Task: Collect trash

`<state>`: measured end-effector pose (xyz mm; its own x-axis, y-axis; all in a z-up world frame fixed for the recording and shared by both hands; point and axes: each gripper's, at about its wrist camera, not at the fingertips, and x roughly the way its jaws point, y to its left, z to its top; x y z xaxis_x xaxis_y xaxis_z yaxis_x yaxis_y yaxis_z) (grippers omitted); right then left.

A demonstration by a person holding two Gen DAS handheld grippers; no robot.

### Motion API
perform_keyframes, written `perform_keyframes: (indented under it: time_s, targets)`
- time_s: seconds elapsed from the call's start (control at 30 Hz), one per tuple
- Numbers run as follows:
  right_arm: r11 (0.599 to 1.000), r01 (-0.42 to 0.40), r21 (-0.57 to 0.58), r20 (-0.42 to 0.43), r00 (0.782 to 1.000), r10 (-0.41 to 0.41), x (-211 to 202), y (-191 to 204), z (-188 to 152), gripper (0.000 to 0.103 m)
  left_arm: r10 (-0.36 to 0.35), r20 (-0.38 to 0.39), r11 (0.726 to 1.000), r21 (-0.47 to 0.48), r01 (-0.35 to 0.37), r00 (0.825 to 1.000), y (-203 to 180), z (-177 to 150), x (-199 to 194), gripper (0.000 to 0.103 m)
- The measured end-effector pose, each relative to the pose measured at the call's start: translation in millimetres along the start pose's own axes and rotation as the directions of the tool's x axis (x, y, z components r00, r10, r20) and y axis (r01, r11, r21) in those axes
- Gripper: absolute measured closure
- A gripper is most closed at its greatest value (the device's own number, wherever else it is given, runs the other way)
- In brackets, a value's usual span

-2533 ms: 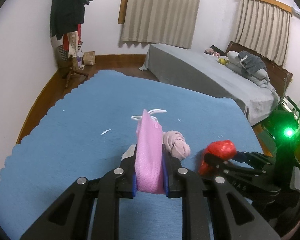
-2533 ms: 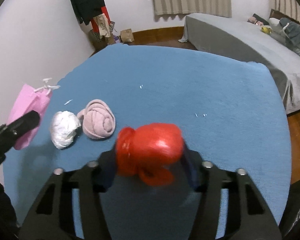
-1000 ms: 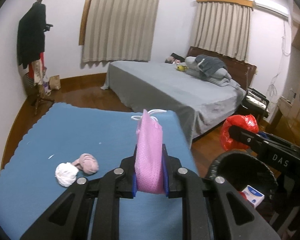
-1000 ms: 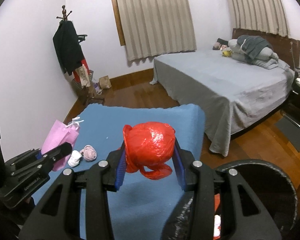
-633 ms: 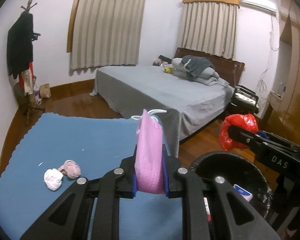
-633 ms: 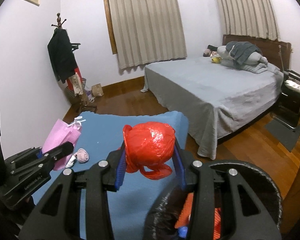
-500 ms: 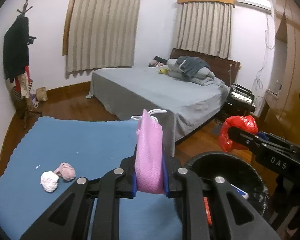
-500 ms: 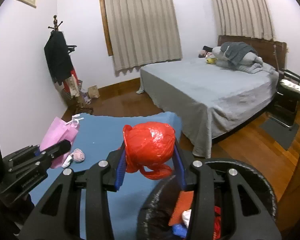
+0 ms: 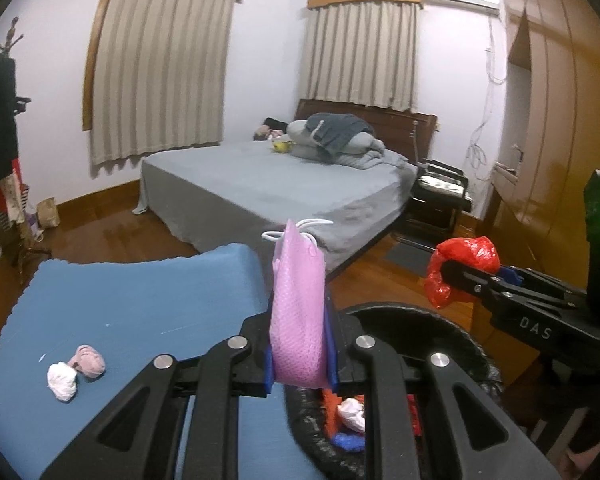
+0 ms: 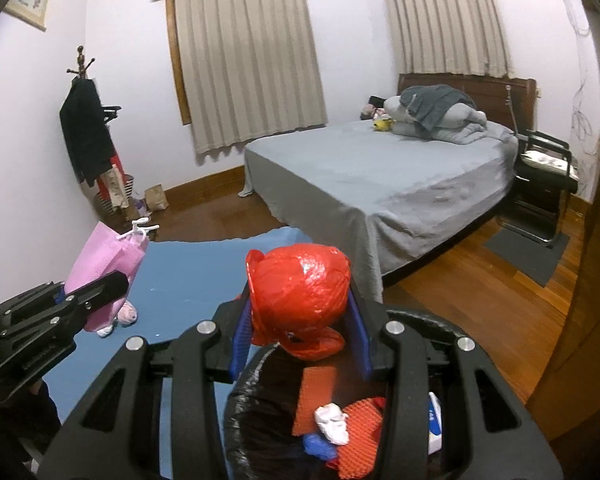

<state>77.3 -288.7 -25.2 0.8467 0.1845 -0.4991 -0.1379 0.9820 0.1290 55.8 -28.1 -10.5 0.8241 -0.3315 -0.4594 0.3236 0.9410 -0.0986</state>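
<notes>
on the left, 2 balls of trash, 1 white ball and 1 pink ball, lie touching each other on the blue mat, now well behind the tongs, where 2.5 s ago they lay just ahead. the left tongs are clenched on the pink mesh bag, which stands upright between the pads, unchanged in the grip. the black trash bin has come into view since then and now sits right under both tools, with red, white and blue scraps inside. the right tongs grasp the red plastic bag, held over the bin's near rim. both loads look ready to drop, so 2 pieces seem nearly collected, while the 2 balls on the mat are still to fetch.
</notes>
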Motion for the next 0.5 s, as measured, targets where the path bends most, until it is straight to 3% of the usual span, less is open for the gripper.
perform_keyframes:
  time_s: [0.5]
  targets:
    - [0.993,0.113,0.042,-0.027,0.993,-0.112,-14.3,-46.5,-24.6,0.063,-0.103,-0.018,0.992,0.065,0.104,0.995,-46.7,-1.2,20.0,0.084]
